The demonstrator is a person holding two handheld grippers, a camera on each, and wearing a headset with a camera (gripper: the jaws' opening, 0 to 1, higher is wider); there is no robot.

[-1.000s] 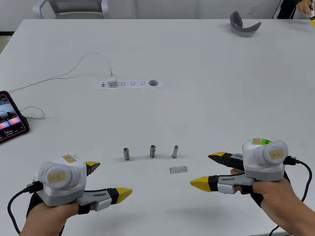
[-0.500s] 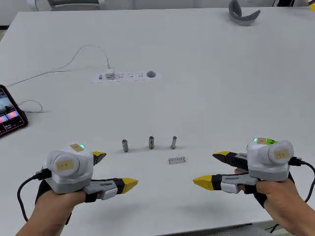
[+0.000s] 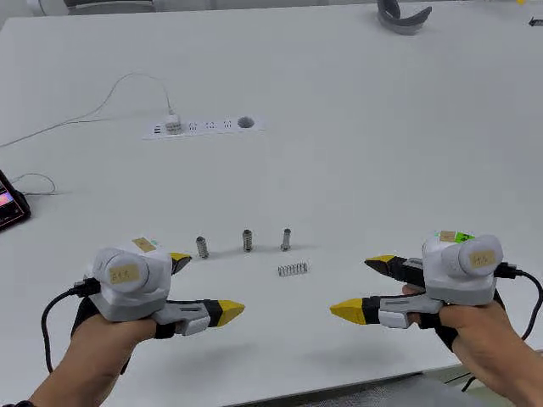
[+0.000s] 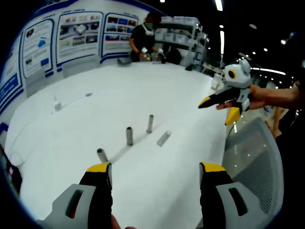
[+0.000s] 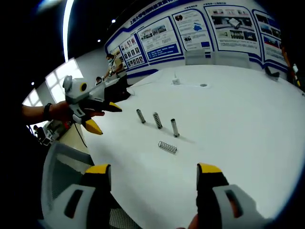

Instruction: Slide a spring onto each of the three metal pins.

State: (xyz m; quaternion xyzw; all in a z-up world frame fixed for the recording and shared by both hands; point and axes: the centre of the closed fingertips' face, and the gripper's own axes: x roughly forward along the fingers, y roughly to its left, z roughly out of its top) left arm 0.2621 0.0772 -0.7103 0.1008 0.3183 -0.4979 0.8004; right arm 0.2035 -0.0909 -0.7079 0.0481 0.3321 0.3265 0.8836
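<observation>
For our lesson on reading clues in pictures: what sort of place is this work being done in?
Probably a lab or technical showroom rather than a home. Information posters line the wall, a large white table carries a power strip, and shelving stands at the far end of the room.

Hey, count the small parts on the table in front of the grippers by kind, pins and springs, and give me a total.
Metal pins: 3
Springs already on pins: 2, judging by the coils in the right gripper view
Loose spring lying on the table: 1
Total: 6
</observation>
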